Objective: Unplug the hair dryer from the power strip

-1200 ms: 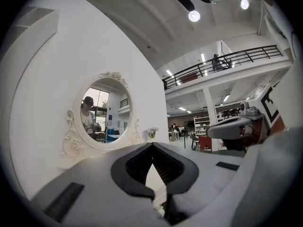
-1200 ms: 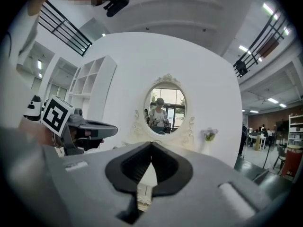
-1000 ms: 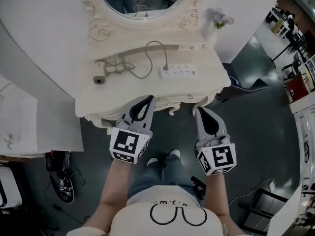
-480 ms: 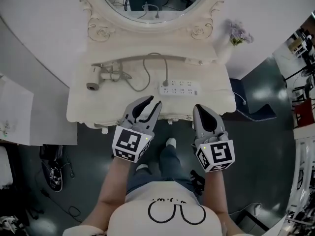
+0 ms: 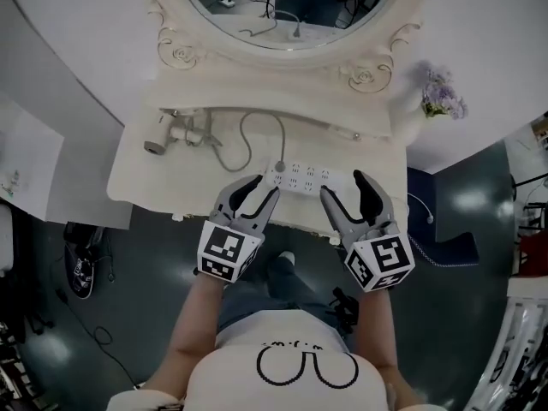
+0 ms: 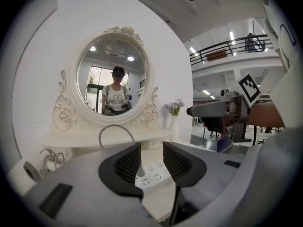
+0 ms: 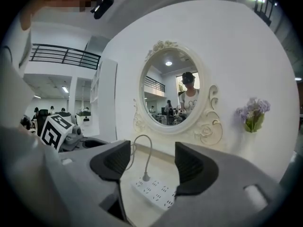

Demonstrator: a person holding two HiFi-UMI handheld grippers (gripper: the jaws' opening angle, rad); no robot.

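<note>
Grippers (image 5: 259,188) (image 5: 342,187) closer, plug (image 5: 279,167) beyond opening jaws

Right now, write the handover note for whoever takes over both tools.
Left tool: jaws opening, nothing gripped, just short of the plug.
Right tool: jaws opening, nothing gripped, in front of the power strip.
Hair dryer lies at the left of the dressing table; its cable loops to the strip's left end.
Done: approach only; plug is in.
Left: steady the strip, pull the plug.
</note>
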